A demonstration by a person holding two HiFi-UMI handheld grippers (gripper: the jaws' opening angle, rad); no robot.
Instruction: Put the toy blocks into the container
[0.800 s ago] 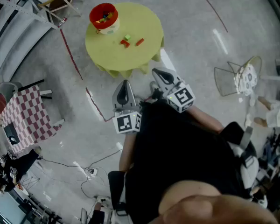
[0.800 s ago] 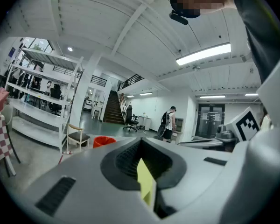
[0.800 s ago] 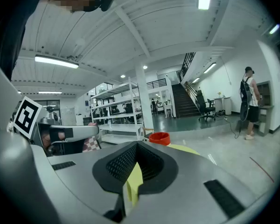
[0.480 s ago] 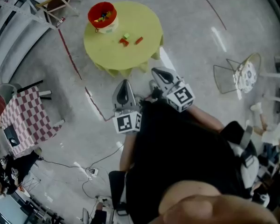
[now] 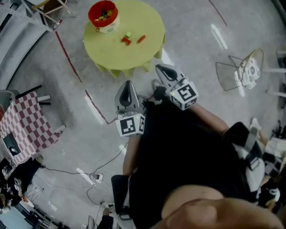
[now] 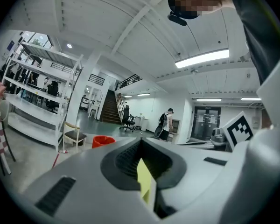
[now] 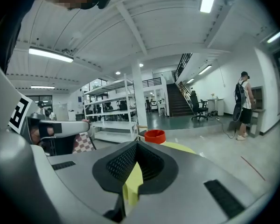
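Note:
A round yellow table [image 5: 124, 51] stands on the floor some way ahead of me. The red container [image 5: 103, 14] sits at its far left edge with several blocks inside. Loose on the tabletop lie a green block [image 5: 128, 34] and two red blocks [image 5: 126, 41] [image 5: 141, 38]. My left gripper [image 5: 128, 87] and right gripper [image 5: 163, 72] are held close to my body, short of the table, both shut and empty. In the left gripper view the left gripper [image 6: 140, 141] points towards the container [image 6: 103, 141]. The right gripper [image 7: 136, 143] likewise faces the container [image 7: 154, 136].
A red-and-white checked table [image 5: 26, 120] stands at the left and a wire chair [image 5: 238, 73] at the right. A wooden chair [image 5: 57, 1] is beyond the table. A red line [image 5: 71, 56] and a cable [image 5: 93, 175] run across the floor. A person [image 7: 243, 105] stands far off.
The head view has shifted a little, so the table sits slightly higher and further left. Both grippers stay shut and near my body, the right one a touch higher.

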